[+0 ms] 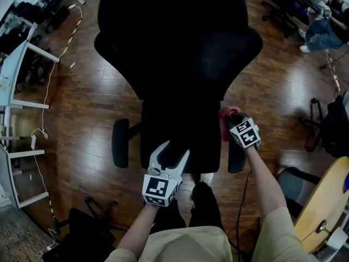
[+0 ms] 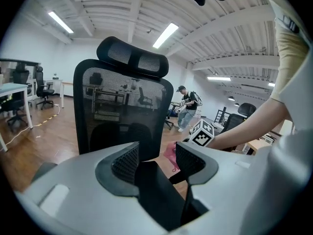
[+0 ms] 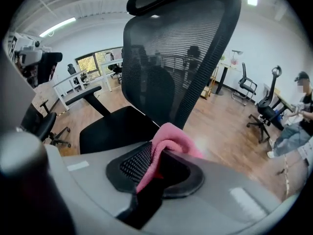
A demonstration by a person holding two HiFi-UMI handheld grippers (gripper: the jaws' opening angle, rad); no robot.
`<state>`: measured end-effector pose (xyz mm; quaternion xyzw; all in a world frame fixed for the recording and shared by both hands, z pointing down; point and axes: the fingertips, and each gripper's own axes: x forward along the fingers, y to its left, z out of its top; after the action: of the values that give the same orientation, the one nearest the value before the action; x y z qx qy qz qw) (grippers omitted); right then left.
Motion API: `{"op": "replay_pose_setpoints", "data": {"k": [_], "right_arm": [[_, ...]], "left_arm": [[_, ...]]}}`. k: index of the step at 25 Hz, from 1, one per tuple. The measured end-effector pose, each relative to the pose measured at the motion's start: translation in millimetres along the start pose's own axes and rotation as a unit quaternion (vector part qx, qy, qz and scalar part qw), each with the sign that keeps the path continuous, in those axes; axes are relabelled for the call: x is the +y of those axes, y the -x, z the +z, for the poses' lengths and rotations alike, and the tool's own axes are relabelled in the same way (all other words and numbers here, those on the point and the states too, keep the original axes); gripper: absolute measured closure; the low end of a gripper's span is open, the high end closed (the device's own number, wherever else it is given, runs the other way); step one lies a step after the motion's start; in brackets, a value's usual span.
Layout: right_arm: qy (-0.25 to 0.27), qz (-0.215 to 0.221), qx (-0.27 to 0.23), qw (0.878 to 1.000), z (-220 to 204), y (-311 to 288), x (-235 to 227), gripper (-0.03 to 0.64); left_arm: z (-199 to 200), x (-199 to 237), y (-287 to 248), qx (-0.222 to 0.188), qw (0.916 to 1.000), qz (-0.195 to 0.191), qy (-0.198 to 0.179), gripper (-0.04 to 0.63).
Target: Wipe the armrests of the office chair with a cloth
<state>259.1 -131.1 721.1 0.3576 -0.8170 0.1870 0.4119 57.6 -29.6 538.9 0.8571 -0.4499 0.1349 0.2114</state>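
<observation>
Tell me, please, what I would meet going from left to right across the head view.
First the white desk, left armrest, left gripper, pink cloth, round wooden table.

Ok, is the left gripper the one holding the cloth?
No, the left gripper stands open with no cloth in it; the pink cloth is pinched in the right gripper.

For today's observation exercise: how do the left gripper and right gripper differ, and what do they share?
The left gripper has its jaws apart and grips nothing; the right gripper is shut on a pink cloth. The left gripper hangs over the front of the seat; the right gripper is at an armrest. Both carry a marker cube.
</observation>
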Motion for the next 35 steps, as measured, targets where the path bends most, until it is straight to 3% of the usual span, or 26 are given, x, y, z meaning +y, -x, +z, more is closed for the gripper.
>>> {"op": "replay_pose_setpoints", "data": {"k": [3, 6, 10, 14, 19, 23, 27, 31, 35], "right_arm": [[-0.040, 0.011, -0.025, 0.999, 3.5, 0.9, -9.9, 0.552], [-0.109, -0.006, -0.052, 0.993, -5.1, 13.4, -34.9, 0.552], [-0.200, -0.032, -0.076, 0.976, -43.4, 41.3, -65.5, 0.555], [-0.270, -0.014, -0.081, 0.959, -91.1, 64.4, -59.1, 0.557], [-0.272, 0.019, -0.071, 0.959, -130.3, 95.5, -12.6, 0.558], [-0.284, 0.049, -0.076, 0.954, -154.6, 120.1, 14.0, 0.557], [-0.294, 0.063, -0.121, 0.946, -163.2, 139.7, 18.4, 0.555], [-0.268, 0.069, -0.149, 0.949, -163.8, 145.2, 12.6, 0.554], [-0.292, 0.072, -0.180, 0.936, -176.6, 138.8, -8.3, 0.554]], "left_arm": [[-4.5, -7.7, -7.0, 0.007, 1.0000, -0.004, -0.004, 0.379], [-7.2, -24.1, -19.6, 0.014, 0.9997, -0.018, -0.007, 0.379], [-10.1, -44.6, -34.2, 0.018, 0.9991, -0.037, -0.010, 0.379], [-16.0, -65.4, -44.3, 0.023, 0.9981, -0.057, -0.007, 0.379], [-17.9, -79.0, -54.2, 0.024, 0.9970, -0.074, -0.009, 0.379], [-3.0, -90.5, -65.3, 0.016, 0.9951, -0.078, -0.059, 0.387], [16.5, -114.0, -81.0, 0.003, 0.9936, -0.100, -0.053, 0.387], [17.4, -129.9, -97.6, -0.002, 0.9936, -0.103, -0.046, 0.383], [18.1, -156.0, -118.9, 0.003, 0.9896, -0.132, -0.058, 0.380]]}}
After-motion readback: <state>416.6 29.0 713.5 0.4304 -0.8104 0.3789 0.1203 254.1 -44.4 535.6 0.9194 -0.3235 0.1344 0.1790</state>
